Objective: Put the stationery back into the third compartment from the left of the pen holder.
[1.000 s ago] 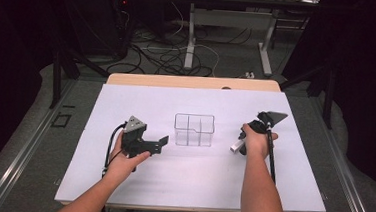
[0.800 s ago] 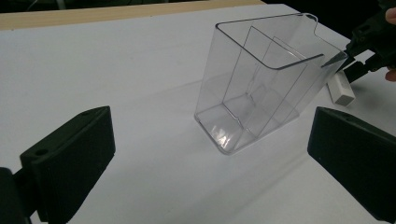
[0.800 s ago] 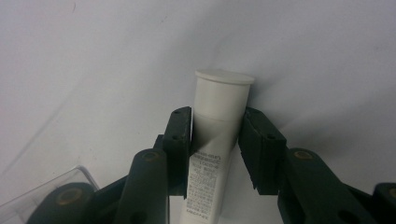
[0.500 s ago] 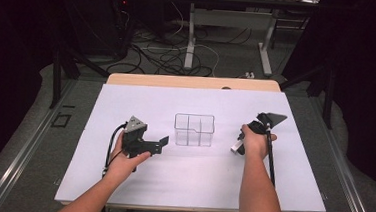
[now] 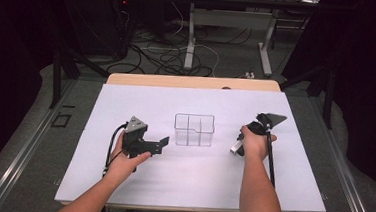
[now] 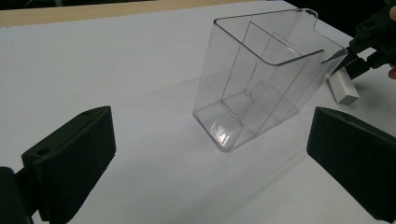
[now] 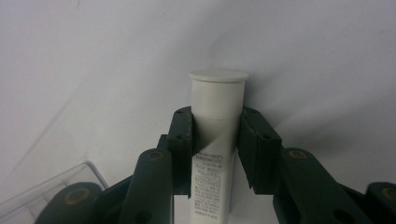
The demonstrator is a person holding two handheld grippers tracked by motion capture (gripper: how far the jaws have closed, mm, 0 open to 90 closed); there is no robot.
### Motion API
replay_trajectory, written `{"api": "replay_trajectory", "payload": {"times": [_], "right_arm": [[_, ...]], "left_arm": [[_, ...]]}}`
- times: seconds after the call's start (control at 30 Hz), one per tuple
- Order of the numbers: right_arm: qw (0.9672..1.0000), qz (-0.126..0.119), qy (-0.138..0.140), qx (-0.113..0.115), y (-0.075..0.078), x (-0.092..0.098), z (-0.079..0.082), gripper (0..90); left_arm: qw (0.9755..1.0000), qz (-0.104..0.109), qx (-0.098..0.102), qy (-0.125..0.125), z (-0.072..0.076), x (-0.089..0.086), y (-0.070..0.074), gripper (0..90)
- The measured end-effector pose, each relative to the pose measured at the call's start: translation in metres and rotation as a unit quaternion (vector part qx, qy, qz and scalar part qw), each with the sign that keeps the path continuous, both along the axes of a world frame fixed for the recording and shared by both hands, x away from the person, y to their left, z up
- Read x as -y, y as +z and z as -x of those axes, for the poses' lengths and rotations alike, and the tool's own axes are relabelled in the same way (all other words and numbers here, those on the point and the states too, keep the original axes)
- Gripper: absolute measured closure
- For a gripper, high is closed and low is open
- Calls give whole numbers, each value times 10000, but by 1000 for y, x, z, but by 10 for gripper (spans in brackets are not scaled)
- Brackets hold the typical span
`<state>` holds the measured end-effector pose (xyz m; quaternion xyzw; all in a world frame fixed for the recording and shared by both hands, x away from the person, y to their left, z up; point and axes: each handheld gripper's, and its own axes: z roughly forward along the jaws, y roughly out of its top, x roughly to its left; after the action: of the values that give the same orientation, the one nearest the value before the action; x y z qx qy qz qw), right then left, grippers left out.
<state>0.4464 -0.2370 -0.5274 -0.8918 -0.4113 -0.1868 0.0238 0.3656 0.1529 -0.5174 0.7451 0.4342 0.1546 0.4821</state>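
Observation:
A clear plastic container (image 5: 194, 130) with inner dividers stands upright and empty in the middle of the white sheet. It also appears in the left gripper view as the clear container (image 6: 261, 84). My right gripper (image 5: 238, 144) is to its right, low over the sheet, shut on a white capped tube (image 5: 235, 148). In the right gripper view both pads press the tube (image 7: 218, 93) just below its cap, with my right gripper (image 7: 217, 140) pointing down at the sheet. My left gripper (image 5: 160, 145) is held left of the container, open with nothing between its jaws (image 6: 210, 163).
A white sheet (image 5: 195, 186) covers most of the wooden table (image 5: 192, 81). Beyond the far edge lie floor cables (image 5: 164, 54) and metal desk legs. A corner of the container (image 7: 46, 196) sits by my right gripper's jaws.

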Motion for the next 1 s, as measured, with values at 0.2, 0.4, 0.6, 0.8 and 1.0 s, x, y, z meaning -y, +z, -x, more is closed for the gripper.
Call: {"api": "replay_trajectory", "payload": {"times": [0.2,0.4,0.6,0.8,1.0], "right_arm": [[9992,135,298,233,5,-1,8,676],[9966,80,490,656,8,1,19,677],[9853,329,679,1533,9,10,37,677],[9641,647,997,2374,18,14,53,676],[9323,1109,1284,3194,28,10,63,676]], "left_arm": [[9999,-16,84,-83,0,0,0,3],[9998,-53,126,-123,0,0,-1,3],[9999,25,89,-49,0,-2,-1,3],[9999,-13,125,-32,-1,-5,-1,3],[9999,-34,137,13,-3,-7,-3,3]]}}
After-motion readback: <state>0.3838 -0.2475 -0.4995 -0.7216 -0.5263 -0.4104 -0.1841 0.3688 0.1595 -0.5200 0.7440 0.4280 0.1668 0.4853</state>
